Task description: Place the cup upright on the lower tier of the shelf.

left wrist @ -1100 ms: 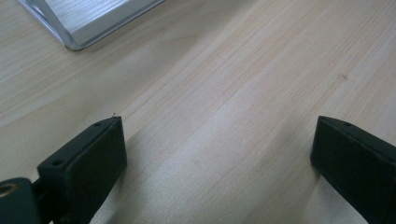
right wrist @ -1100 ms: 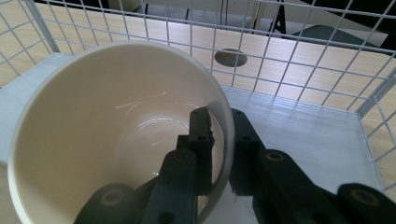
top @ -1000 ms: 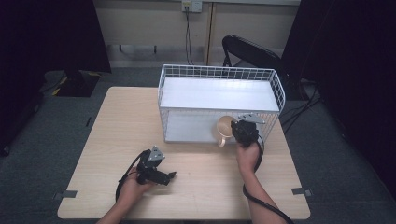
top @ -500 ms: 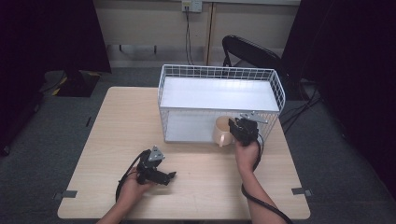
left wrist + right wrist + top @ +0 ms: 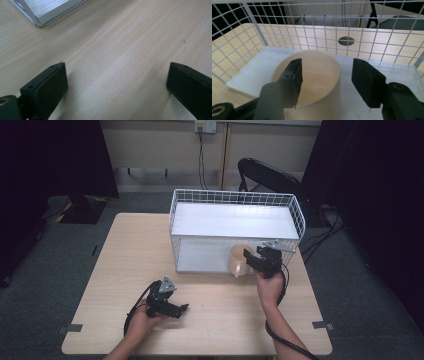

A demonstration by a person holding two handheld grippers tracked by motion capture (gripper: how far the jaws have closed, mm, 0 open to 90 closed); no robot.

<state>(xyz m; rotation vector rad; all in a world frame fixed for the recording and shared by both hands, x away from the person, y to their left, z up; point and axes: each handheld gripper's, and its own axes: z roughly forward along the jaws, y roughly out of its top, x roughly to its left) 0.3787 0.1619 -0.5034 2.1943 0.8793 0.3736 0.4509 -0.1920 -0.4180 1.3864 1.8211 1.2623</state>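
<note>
Cream mug [image 5: 239,260] upright on rack's [image 5: 235,222] lower shelf, near right. Right gripper [image 5: 325,80] just opening, straddling right rim, no contact. Left gripper [image 5: 116,83] open, empty. Probably rigid, smooth, breakable; best gripped across wall.

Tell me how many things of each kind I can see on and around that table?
Cups: 1
Wire racks: 1
Hand-held tools: 2, left and right
Tables: 1
Chairs: 1
Total: 6
</note>
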